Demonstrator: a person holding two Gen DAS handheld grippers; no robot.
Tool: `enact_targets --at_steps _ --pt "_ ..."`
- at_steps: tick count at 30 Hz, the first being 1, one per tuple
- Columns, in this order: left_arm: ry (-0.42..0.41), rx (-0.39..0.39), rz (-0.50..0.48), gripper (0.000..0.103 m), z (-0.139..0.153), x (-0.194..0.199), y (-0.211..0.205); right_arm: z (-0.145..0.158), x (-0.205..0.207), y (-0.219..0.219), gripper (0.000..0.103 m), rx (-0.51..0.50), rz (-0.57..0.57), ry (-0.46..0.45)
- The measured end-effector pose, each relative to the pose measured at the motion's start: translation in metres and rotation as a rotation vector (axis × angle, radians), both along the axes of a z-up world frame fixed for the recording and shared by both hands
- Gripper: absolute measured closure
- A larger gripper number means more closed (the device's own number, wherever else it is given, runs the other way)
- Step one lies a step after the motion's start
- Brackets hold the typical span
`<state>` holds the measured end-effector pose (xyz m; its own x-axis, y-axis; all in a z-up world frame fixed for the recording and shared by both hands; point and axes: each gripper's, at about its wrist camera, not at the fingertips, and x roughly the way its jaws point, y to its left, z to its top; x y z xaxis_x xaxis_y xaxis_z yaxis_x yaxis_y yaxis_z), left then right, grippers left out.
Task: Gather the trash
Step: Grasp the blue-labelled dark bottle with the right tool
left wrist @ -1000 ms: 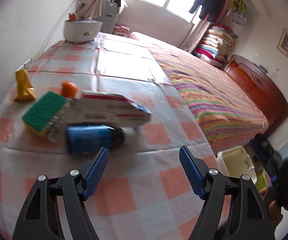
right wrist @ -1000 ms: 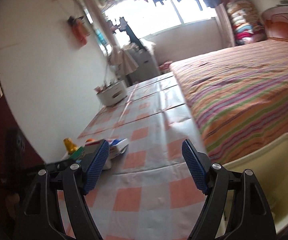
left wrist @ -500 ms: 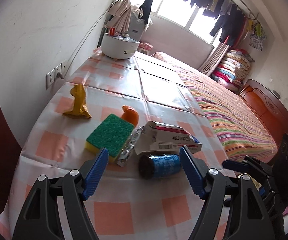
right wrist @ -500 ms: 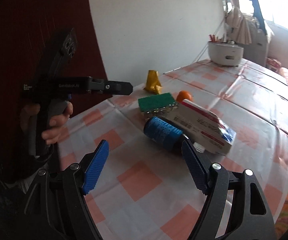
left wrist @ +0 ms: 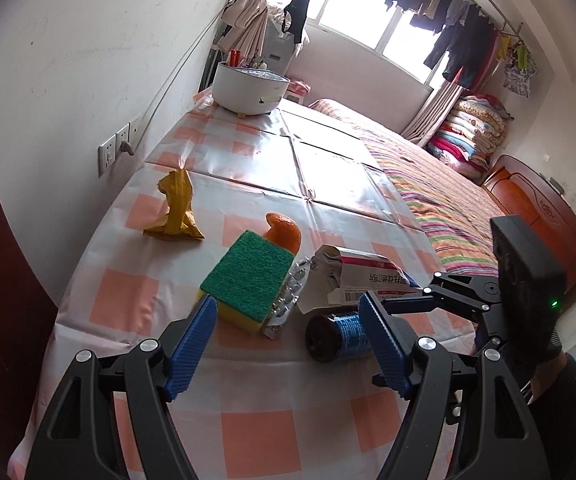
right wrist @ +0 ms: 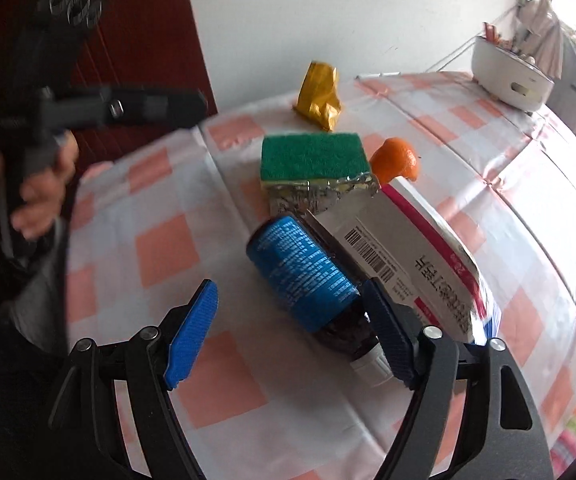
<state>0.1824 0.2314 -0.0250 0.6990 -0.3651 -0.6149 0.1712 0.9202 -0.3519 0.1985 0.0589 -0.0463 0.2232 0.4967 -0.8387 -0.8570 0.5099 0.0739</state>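
Note:
A pile of trash lies on the checked tablecloth: a dark bottle with a blue label on its side, a white and red carton, a green and yellow sponge, a foil blister pack, orange peel and a crumpled yellow wrapper. My right gripper hangs open over the bottle, its right pad close by the neck and the left pad well clear. My left gripper is open and empty, short of the sponge and bottle.
A white pot stands at the table's far end. A wall with a socket runs along the left side. A striped bed borders the right edge. A dark red door is behind the hand holding the left gripper.
My right gripper swung round from facing the bed to tilt down over the bottle. My left gripper drew back from the pile, then held still. Both stayed open.

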Motion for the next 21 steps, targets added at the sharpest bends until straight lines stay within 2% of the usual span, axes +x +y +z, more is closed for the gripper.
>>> enact_targets --at_steps 7,9,10,15,21 --pt "0.013 -0.009 0.006 0.032 -0.001 0.006 0.01 -0.013 0.008 0.023 0.028 -0.139 0.072 0.039" --pt "0.017 -0.014 0.012 0.032 -0.001 0.007 0.012 -0.015 0.007 0.028 0.03 -0.167 0.093 0.025" --pt "0.019 -0.015 0.015 0.032 0.0 0.007 0.013 -0.015 0.007 0.03 0.037 -0.171 0.097 0.033" --pt "0.029 -0.028 0.028 0.032 0.0 0.009 0.017 -0.028 0.008 0.042 0.055 -0.247 0.116 0.045" --pt "0.047 -0.015 0.029 0.032 -0.003 0.012 0.016 -0.028 0.007 0.032 0.058 -0.158 0.052 0.052"
